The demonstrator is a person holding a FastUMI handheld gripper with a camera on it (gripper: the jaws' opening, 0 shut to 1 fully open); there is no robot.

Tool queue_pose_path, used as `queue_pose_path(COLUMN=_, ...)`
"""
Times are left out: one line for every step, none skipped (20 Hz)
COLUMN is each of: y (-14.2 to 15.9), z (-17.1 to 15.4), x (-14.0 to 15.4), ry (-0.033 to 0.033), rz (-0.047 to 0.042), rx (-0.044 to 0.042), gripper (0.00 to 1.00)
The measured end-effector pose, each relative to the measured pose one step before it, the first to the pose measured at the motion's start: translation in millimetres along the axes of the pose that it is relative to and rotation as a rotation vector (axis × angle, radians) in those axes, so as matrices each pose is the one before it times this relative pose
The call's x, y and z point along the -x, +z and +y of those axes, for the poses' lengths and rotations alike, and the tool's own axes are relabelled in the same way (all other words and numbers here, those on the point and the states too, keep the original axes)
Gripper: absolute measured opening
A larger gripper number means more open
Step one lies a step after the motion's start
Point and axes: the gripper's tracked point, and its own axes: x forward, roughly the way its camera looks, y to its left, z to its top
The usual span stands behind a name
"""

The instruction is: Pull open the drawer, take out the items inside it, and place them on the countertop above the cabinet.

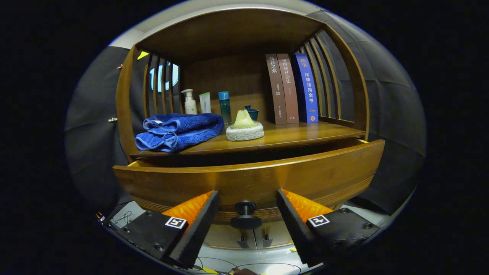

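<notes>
Wooden drawer (248, 179) is pulled partway out under the cabinet's countertop (290, 135); inside hidden behind its front. Dark knob (245, 214) sits low on the drawer front, centred between the gripper (247, 221) jaws, which are open, wide of the knob and touching nothing. On the countertop: folded blue towel (177, 131) at the left front edge, pale sponge (245, 131) with a yellowish lump on top mid-shelf, bottles (206, 103) along the back, small dark cup (252, 112) behind the sponge, three upright books (292, 88) at the right rear.
</notes>
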Motion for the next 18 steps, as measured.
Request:
queue_pose_path(y=1.17, z=-0.32, x=-7.15, ry=0.00063, rz=0.00057, rx=0.00119, gripper=0.99)
queue_pose_path(y=1.33, z=-0.44, x=-7.18, ry=-0.00043, rz=0.00140, rx=0.00216, gripper=0.99)
queue_pose_path(y=0.59, z=-0.12, x=-4.84, ry=-0.00039, rz=0.00170, rx=0.00157, gripper=0.99)
queue_pose_path(y=0.27, z=-0.31, x=-3.87, ry=-0.00004, rz=0.00059, rx=0.00164, gripper=0.99)
queue_pose_path(y=0.93, z=-0.24, x=-3.63, ry=-0.00068, rz=0.00056, rx=0.00351, gripper=0.98)
queue_pose_path(y=0.24, z=0.02, x=-4.08, ry=-0.00208, rz=0.00098, rx=0.00640, gripper=0.99)
queue_pose_path(y=-0.35, z=0.16, x=-3.19, ry=-0.00193, rz=0.00101, rx=0.00709, gripper=0.98)
queue_pose_path(y=-0.77, z=-0.55, x=-3.83, ry=-0.00289, rz=0.00251, rx=0.00459, gripper=0.99)
queue_pose_path(y=0.12, z=-0.33, x=-1.99, ry=-0.00335, rz=-0.00248, rx=0.00691, gripper=0.99)
queue_pose_path(y=-0.09, z=0.16, x=0.58, ry=-0.00410, rz=-0.00148, rx=0.00610, gripper=0.98)
queue_pose_path(y=-0.28, z=-0.58, x=0.37, ry=-0.00123, rz=-0.00383, rx=0.00349, gripper=0.98)
queue_pose_path(y=-2.23, z=-0.34, x=-1.64, ry=-0.00066, rz=0.00367, rx=0.00245, gripper=0.97)
queue_pose_path(y=-0.58, z=-0.09, x=0.70, ry=0.00131, rz=-0.00187, rx=0.00288, gripper=0.97)
queue_pose_path(y=0.33, z=-0.15, x=-0.54, ry=0.00503, rz=-0.00068, rx=-0.00101, gripper=0.97)
queue_pose_path(y=-0.12, z=0.28, x=0.75, ry=0.00419, rz=-0.00185, rx=-0.00445, gripper=0.97)
queue_pose_path(y=-0.36, z=0.21, x=-0.88, ry=0.00308, rz=0.00146, rx=0.00125, gripper=0.97)
queue_pose_path(y=-0.87, z=-0.43, x=1.47, ry=0.00212, rz=0.00354, rx=0.00397, gripper=0.98)
queue_pose_path(y=0.15, z=-0.32, x=0.11, ry=0.00212, rz=0.00432, rx=0.00164, gripper=0.98)
